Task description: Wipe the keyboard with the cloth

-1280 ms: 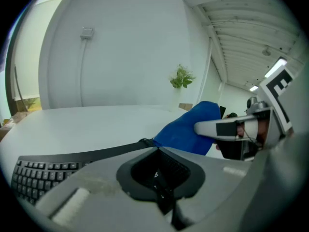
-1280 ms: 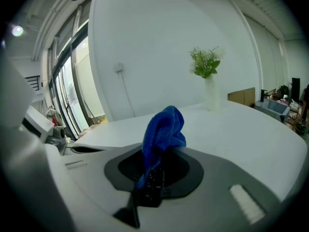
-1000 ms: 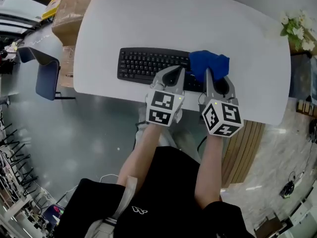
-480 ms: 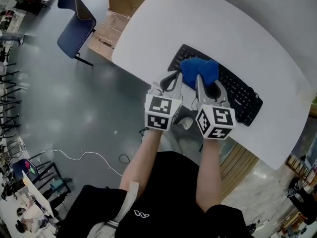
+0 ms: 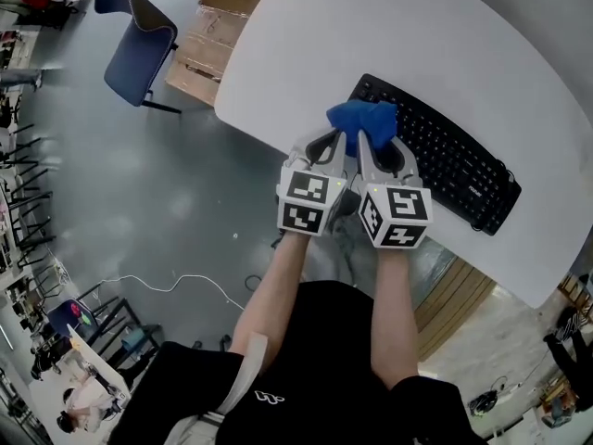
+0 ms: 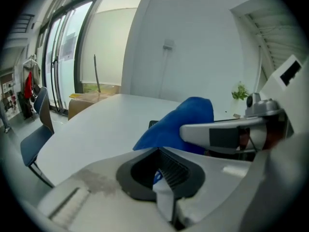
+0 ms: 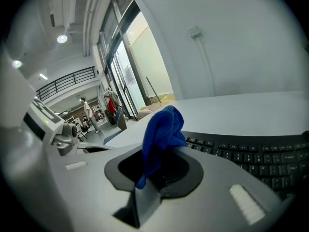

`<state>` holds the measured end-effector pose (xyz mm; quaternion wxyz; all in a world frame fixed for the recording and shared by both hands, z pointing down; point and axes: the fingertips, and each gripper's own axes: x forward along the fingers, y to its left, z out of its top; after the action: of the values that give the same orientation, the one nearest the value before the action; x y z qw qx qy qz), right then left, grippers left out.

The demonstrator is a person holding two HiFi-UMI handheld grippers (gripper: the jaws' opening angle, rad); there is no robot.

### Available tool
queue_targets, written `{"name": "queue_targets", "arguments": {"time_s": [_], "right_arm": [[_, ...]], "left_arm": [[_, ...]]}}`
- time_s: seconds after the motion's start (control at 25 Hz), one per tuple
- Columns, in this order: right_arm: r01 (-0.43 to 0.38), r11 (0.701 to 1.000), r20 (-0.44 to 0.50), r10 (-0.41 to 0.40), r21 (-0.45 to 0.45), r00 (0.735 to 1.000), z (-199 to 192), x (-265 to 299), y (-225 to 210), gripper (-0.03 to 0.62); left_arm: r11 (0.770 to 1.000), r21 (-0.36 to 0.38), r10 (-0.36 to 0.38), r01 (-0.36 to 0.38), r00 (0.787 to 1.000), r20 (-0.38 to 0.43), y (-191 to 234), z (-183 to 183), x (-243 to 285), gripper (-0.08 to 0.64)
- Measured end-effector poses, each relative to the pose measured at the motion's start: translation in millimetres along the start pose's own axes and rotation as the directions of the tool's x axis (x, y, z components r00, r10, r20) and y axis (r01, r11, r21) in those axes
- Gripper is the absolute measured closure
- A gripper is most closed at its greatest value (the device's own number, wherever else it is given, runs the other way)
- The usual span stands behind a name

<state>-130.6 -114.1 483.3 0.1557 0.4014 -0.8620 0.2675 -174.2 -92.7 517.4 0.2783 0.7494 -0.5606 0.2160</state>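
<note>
Blue cloth (image 5: 362, 118), black keyboard (image 5: 452, 163) (white table (image 5: 389, 26))

left gripper (image 5: 331, 141): jaws pressed together, tips meeting, nothing clearly gripped
right gripper (image 5: 369, 144): jaws clamped on the cloth (image 5: 361, 119), which bunches up just past the tips
spacing: claws side by side, nearly touching; the right gripper's side shows close beside the left claw in the left gripper view
heading: both claws point forward, away from the torso
left cube (image 5: 309, 202): directly behind left claw
right cube (image 5: 394, 216): directly behind right claw
left forearm (image 5: 276, 286): bare, stretched forward
right forearm (image 5: 394, 309): bare, stretched forward, roughly parallel to the left
hands: hidden under the cubes
</note>
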Motion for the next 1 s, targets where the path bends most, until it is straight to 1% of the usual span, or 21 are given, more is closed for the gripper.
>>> {"name": "queue_targets", "arguments": {"time_s": [0.16, 0.36, 0.56, 0.84, 1.0], "right_arm": [[0.03, 0.999, -0.018, -0.03, 0.027, 0.999, -10, 4, -8, 0.517], [0.05, 0.997, -0.013, -0.049, 0.065, 0.999, -16, 0, -23, 0.516], [0.053, 0.994, -0.009, -0.053, 0.094, 0.999, -25, -9, -31, 0.515], [0.068, 0.991, -0.004, -0.068, 0.113, 0.998, -33, -27, -44, 0.514], [0.09, 0.989, -0.003, -0.09, 0.116, 0.996, -36, -40, -54, 0.515]], "left_arm": [[0.999, 0.035, -0.027, 0.028, 0.999, -0.039, -3, -8, 12, 0.563], [0.998, 0.057, -0.01, 0.011, 1.0, -0.022, -6, -4, 16, 0.563], [0.995, 0.096, 0.002, 0.002, 0.999, -0.034, -13, -5, 18, 0.563], [0.995, 0.103, 0.016, -0.014, 1.0, -0.021, -34, -7, 19, 0.563], [0.994, 0.11, -0.012, 0.015, 1.0, -0.025, -50, -7, 21, 0.563]]}}
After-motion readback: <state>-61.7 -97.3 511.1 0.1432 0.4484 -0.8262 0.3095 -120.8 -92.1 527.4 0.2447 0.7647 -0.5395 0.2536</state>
